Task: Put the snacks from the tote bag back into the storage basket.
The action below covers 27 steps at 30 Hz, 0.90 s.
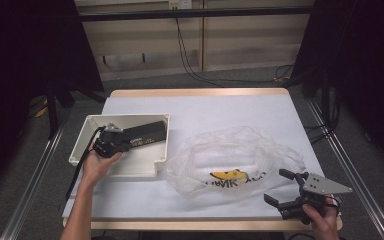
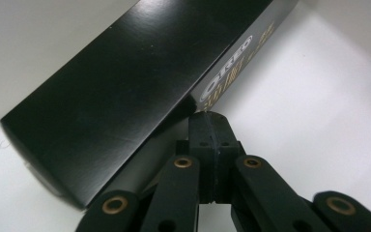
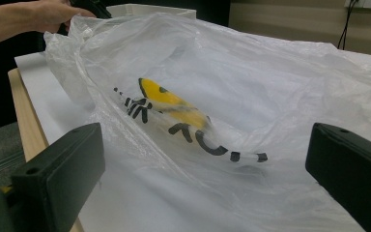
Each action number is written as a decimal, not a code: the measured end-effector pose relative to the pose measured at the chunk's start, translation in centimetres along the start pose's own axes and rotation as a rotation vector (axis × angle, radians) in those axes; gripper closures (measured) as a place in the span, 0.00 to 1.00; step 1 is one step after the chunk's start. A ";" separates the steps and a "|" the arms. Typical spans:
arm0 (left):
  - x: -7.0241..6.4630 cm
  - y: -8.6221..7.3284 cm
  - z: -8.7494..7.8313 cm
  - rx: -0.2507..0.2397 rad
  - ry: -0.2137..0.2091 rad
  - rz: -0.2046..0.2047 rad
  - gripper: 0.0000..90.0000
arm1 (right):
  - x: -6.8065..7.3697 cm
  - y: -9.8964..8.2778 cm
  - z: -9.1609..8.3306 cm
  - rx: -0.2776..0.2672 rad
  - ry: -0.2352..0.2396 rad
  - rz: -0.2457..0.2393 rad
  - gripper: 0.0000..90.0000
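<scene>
Black box (image 1: pixel 142 134) lies inside the white tray (image 1: pixel 162 145) near the surface's (image 1: pixel 230 107) left edge in the high view, the left hand-held gripper (image 1: pixel 114 140) at its near end; the right hand-held gripper (image 1: pixel 284 188) stands wide open and empty at the near right corner beside a plastic bag (image 1: pixel 240 157).

Left gripper view: jaws fully closed beside the box (image 2: pixel 121 101), gripping nothing.

Right gripper view: spread jaws face the bag (image 3: pixel 222 87).

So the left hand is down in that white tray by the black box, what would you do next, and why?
Probably open the left gripper and slide its jaws around the black box. Its jaws are pressed together beside the box, gripping nothing, while the box leans inside the white tray. The right gripper waits, jaws open, facing the plastic bag, likely the box's destination.
</scene>
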State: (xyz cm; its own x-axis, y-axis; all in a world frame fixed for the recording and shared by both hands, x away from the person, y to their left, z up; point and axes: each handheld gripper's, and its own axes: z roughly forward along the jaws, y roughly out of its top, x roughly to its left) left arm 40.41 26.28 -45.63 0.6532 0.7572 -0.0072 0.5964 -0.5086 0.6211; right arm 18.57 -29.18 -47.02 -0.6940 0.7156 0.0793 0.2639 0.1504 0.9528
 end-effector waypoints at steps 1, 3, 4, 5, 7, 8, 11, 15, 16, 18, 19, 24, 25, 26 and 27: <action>0.1 0.1 0.0 -0.002 0.004 -0.003 1.00 | 0.0 0.0 0.0 0.002 -0.001 0.000 0.00; 0.2 0.2 0.2 -0.006 0.008 -0.013 1.00 | 0.0 0.0 0.0 0.003 0.002 -0.002 0.00; 0.3 0.3 0.3 0.002 0.008 -0.011 1.00 | 0.0 0.0 0.0 0.001 -0.001 0.002 0.00; 0.4 0.3 0.4 0.004 0.015 -0.010 1.00 | 0.1 0.0 0.1 0.003 0.001 0.003 0.00; 0.6 0.4 0.4 -0.010 0.007 -0.029 1.00 | 0.1 0.0 0.1 0.004 0.002 0.002 0.00; 0.7 0.5 0.5 -0.010 0.009 -0.020 1.00 | 0.1 0.0 0.1 0.004 0.002 0.004 0.00; 0.7 0.8 0.8 -0.013 0.004 -0.021 1.00 | 0.0 0.0 0.2 0.010 0.008 -0.002 0.00; 0.6 1.3 1.1 -0.021 0.008 -0.032 1.00 | 0.0 0.0 0.2 0.009 0.007 -0.003 0.00; 0.6 1.4 1.2 -0.022 0.002 -0.030 1.00 | 0.0 0.0 0.2 0.009 0.006 0.001 0.00; 0.6 1.5 1.3 -0.031 0.006 -0.033 1.00 | 0.0 0.0 0.2 0.007 0.004 0.000 0.00; 0.6 1.6 1.4 -0.033 0.009 -0.038 1.00 | 0.0 0.0 0.2 0.005 0.004 -0.002 0.00; 0.6 1.8 2.0 -0.039 0.014 -0.042 1.00 | 0.0 0.0 0.1 0.006 0.003 -0.002 0.00; 0.5 1.8 2.2 -0.044 0.003 -0.047 1.00 | 0.0 0.0 0.1 0.006 0.002 -0.001 0.00; 0.4 1.8 2.4 -0.043 0.007 -0.038 1.00 | 0.0 0.0 0.1 0.006 0.001 0.001 0.00; 0.4 1.8 2.5 -0.038 0.012 -0.034 1.00 | 0.0 0.0 0.1 0.006 0.001 0.000 0.00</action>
State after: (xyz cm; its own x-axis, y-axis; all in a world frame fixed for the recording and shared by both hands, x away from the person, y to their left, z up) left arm 42.87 24.64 -46.49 0.6269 0.7789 -0.0194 0.5997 -0.4664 0.6502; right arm 18.64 -29.12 -47.07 -0.6945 0.7151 0.0792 0.2676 0.1546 0.9510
